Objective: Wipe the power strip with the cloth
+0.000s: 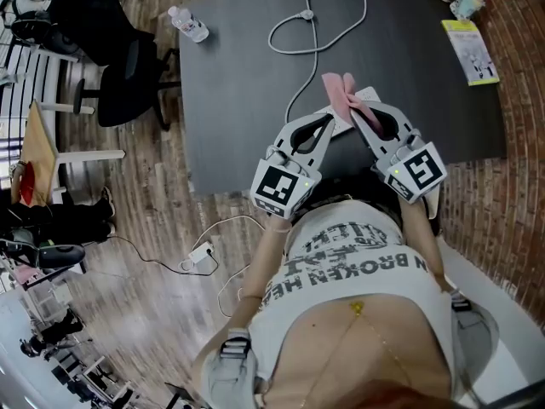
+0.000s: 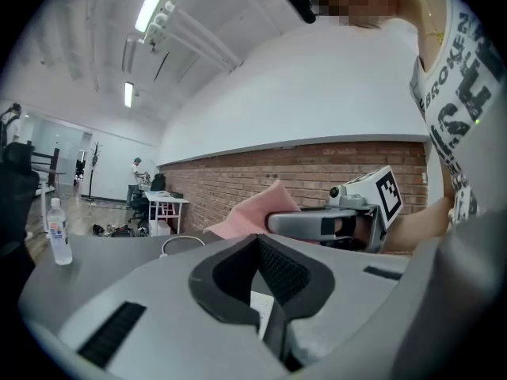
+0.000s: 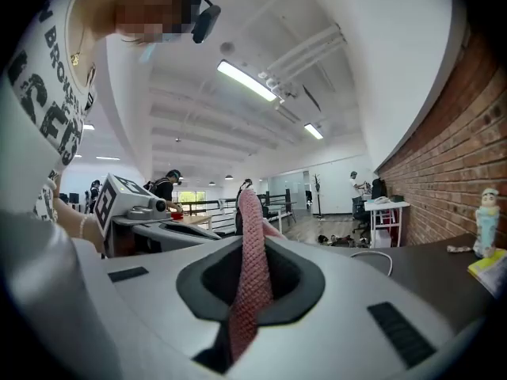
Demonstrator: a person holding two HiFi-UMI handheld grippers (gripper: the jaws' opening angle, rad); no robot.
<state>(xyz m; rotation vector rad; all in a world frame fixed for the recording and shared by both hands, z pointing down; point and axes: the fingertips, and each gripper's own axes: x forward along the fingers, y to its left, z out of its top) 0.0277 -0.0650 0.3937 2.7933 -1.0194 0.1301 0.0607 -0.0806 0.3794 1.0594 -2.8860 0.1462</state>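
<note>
The white power strip (image 1: 367, 95) lies near the front edge of the dark table (image 1: 238, 83), mostly hidden under both grippers; its white cable (image 1: 328, 24) loops away toward the far side. My right gripper (image 1: 358, 116) is shut on the pink cloth (image 1: 341, 90), which sticks up between its jaws (image 3: 252, 267) just above the strip. My left gripper (image 1: 326, 119) sits beside it to the left with its jaws shut. A sliver of white strip (image 2: 260, 305) shows through the gap behind the left jaws. The cloth (image 2: 257, 212) also appears in the left gripper view.
A water bottle (image 1: 189, 24) stands at the table's far left. A yellow leaflet (image 1: 471, 51) and a small figurine (image 1: 469, 0) are at the far right. A black office chair (image 1: 119, 66) stands left of the table. A cable and adapter (image 1: 202, 254) lie on the wooden floor.
</note>
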